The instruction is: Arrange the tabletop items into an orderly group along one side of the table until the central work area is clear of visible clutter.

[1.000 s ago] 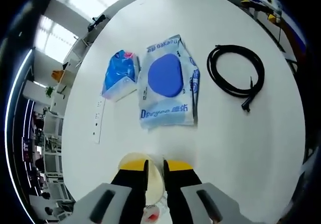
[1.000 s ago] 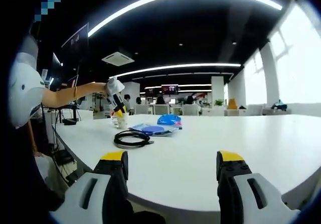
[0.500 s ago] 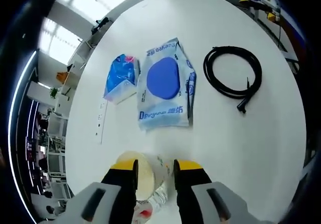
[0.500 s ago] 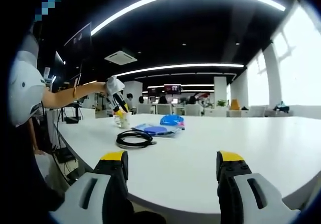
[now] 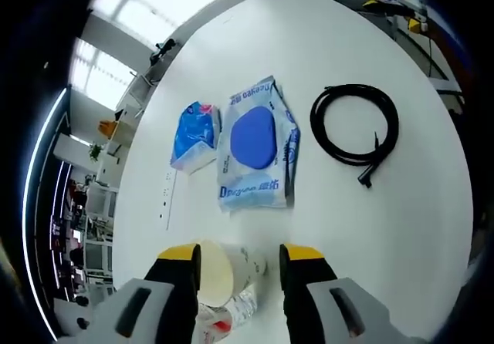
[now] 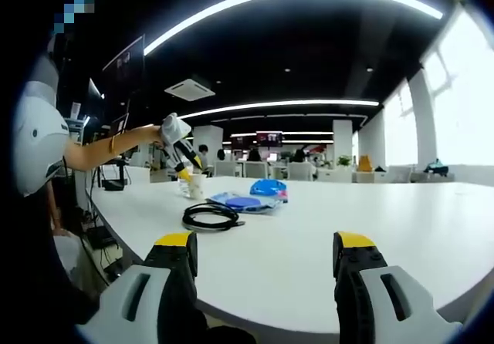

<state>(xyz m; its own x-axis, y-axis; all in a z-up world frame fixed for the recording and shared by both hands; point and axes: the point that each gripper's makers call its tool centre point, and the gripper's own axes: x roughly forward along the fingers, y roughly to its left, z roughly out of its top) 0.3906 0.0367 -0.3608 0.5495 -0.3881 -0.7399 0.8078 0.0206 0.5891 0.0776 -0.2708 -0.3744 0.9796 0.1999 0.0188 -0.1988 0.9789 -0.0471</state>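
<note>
Left claw (image 5: 239, 263) spread about a paper cup (image 5: 222, 271), right claw (image 6: 265, 253) spread, empty, facing black cable (image 6: 208, 217).

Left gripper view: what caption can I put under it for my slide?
Open left gripper above a paper cup, with two blue packets and a coiled black cable on the white table.

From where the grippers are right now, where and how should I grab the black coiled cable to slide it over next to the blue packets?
Grip the black coiled cable across its bundled loop, not at the loose plug end that sticks out. It lies flat on the white table, so come down from above, one finger inside the ring and one outside. The side facing the large blue-and-white packet looks easiest for pulling it that way.
</note>
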